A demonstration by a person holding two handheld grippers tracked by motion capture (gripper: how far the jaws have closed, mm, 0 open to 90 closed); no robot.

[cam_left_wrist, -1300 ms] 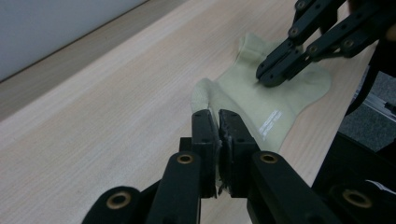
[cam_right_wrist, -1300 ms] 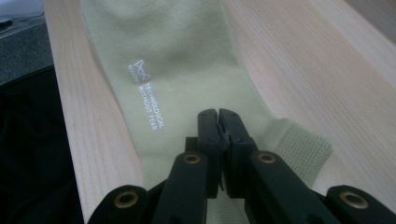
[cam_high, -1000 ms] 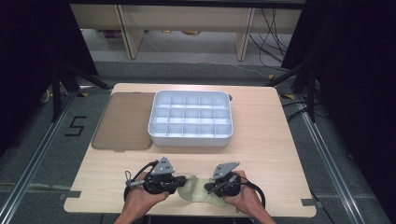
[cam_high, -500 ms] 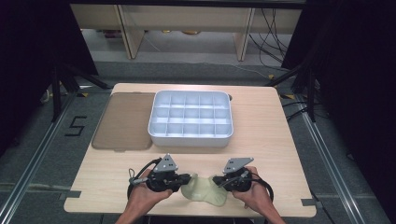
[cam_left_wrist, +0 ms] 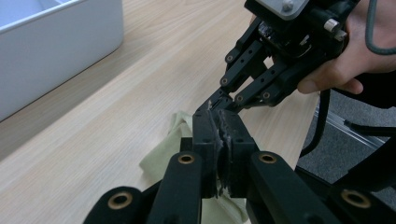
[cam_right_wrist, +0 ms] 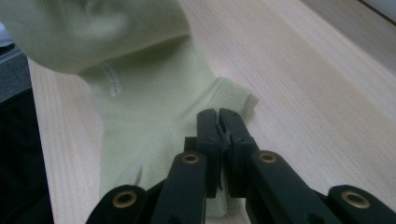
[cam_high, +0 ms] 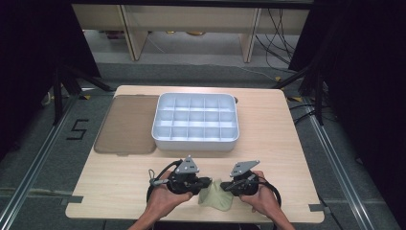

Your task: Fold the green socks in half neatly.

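Near the front edge of the light wooden desk [cam_high: 119, 187], my left claw [cam_high: 207, 182] and my right claw [cam_high: 228, 186] are both closed on the pale green knitted sock [cam_high: 216, 197], each pinching only a thin edge of the fabric. If I pull them apart too strongly, the sock may slip from one claw. The white plastic tray with many compartments [cam_high: 195, 141] is well apart, toward the far edge.
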